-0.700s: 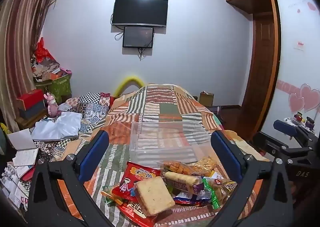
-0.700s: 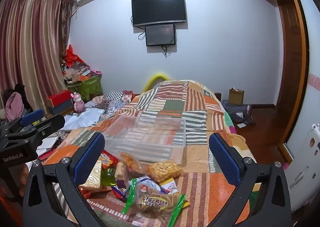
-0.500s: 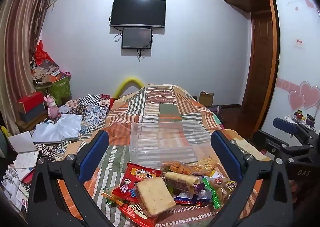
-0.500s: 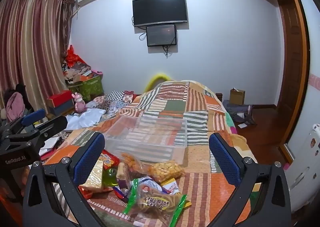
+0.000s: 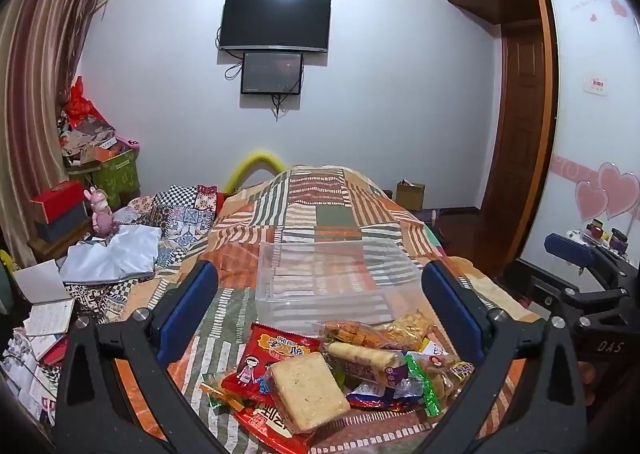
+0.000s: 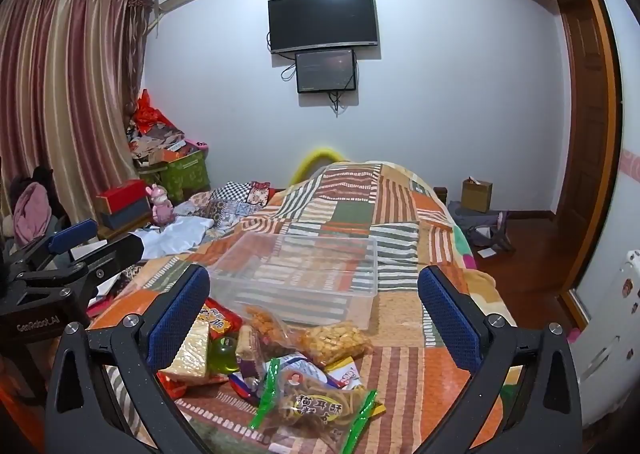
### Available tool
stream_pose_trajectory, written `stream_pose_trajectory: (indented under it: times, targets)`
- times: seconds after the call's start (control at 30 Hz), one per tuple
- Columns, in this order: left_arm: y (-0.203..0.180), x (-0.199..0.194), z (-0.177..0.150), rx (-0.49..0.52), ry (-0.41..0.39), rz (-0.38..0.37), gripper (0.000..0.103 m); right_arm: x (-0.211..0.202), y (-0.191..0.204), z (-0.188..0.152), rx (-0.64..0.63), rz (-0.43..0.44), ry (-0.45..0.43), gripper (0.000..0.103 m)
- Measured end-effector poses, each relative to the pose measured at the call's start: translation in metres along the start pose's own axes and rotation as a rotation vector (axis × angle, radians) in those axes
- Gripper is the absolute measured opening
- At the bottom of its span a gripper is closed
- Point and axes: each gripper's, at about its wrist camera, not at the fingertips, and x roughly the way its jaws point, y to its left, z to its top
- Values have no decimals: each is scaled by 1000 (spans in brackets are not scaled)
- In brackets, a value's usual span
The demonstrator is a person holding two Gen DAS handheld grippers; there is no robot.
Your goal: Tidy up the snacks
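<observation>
**Mei:** Left wrist view first. How far along are we?

**Jun:** Hardly begun, I'd judge. The left gripper (image 5: 320,302) has its jaws spread wide with nothing between the blue pads. Just beyond the jaws, centred in the gap, sits the clear rectangular plastic bin (image 5: 280,286) on the striped patchwork quilt (image 5: 320,210), and it looks empty.

**Mei:** And the snacks?

**Jun:** All loose, heaped short of the bin, low in the gap between the jaws. A pale square cake slice in clear wrap (image 5: 306,390) lies nearest, on top of the red printed snack packet (image 5: 276,354). Toward the right jaw there is a clear bag of orange crackers (image 5: 380,334) and a green-edged bag (image 5: 436,374). The other gripper shows off beyond the right jaw.

**Mei:** Right wrist view?

**Jun:** Same story. The right gripper (image 6: 314,302) is also held wide apart, holding nothing. The clear bin (image 6: 360,254) is ahead, a little toward the left jaw. The green-edged bag of brown twists (image 6: 316,410) lies closest, in the middle of the gap; the crackers bag (image 6: 332,340) touches or nearly touches the bin's near wall; the cake slice (image 6: 192,350) lies by the left jaw.

**Mei:** So what remains?

**Jun:** Everything, as far as I can see: every packet is still to go into the bin.
</observation>
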Motion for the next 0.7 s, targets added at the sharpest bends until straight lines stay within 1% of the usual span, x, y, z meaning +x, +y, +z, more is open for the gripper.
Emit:
stream_pose_trajectory:
  times: [0.7]
  targets:
    - [3,4,-3,-3,8,-9,103,-1,11,2,1,7,-7,103]
